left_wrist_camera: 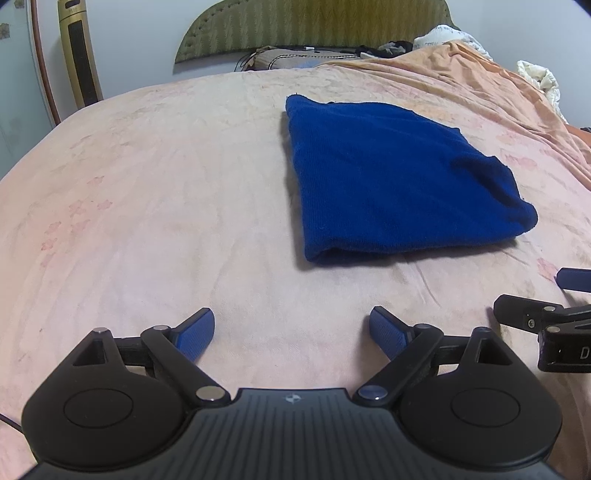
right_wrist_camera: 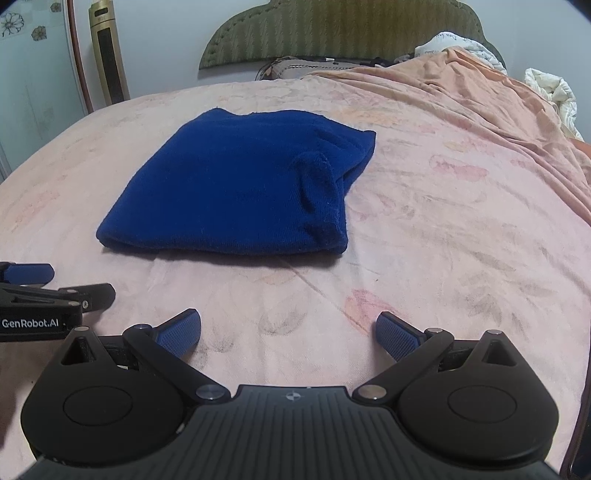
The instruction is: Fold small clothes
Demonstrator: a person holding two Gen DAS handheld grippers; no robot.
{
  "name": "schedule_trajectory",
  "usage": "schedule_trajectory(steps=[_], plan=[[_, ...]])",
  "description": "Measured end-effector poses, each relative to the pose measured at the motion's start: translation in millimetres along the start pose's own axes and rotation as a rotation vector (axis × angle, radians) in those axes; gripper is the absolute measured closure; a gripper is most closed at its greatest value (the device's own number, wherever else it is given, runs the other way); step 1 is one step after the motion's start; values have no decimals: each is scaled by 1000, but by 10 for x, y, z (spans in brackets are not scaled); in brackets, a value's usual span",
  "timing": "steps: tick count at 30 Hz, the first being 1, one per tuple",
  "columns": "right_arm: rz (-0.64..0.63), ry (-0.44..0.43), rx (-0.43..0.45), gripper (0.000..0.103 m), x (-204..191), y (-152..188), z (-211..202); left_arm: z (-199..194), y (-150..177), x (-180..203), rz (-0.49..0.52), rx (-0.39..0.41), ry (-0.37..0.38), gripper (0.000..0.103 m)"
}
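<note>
Now a folded blue garment [left_wrist_camera: 399, 181] lies flat on the bed [left_wrist_camera: 147, 184], with both grippers held back from it.

Largest is the bed, spread with a pale pink floral sheet and backed by a green padded headboard [left_wrist_camera: 314, 26]; a rumpled orange blanket [left_wrist_camera: 480, 81] is heaped along its right side. The blue garment sits on the sheet as a neat rectangle, its thick rolled edge turned toward the cameras and one small crease near its right side. The left gripper [left_wrist_camera: 291, 334] hovers over bare sheet short of the garment, jaws wide apart and holding nothing. The right gripper [right_wrist_camera: 288, 332] hangs just beside it, jaws likewise spread and empty.
</note>
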State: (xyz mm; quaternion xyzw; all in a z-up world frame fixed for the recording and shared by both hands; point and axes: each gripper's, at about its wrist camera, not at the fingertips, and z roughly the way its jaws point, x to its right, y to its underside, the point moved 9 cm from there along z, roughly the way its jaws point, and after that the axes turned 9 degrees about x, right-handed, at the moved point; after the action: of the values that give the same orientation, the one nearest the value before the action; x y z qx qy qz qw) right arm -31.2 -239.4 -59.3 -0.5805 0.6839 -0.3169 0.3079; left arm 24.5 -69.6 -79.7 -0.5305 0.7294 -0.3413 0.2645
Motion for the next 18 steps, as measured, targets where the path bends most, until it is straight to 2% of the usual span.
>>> schedule_trajectory(steps=[18], plan=[[9, -6, 21, 1, 12, -27, -27, -46, 6, -79, -30, 14, -11, 11]])
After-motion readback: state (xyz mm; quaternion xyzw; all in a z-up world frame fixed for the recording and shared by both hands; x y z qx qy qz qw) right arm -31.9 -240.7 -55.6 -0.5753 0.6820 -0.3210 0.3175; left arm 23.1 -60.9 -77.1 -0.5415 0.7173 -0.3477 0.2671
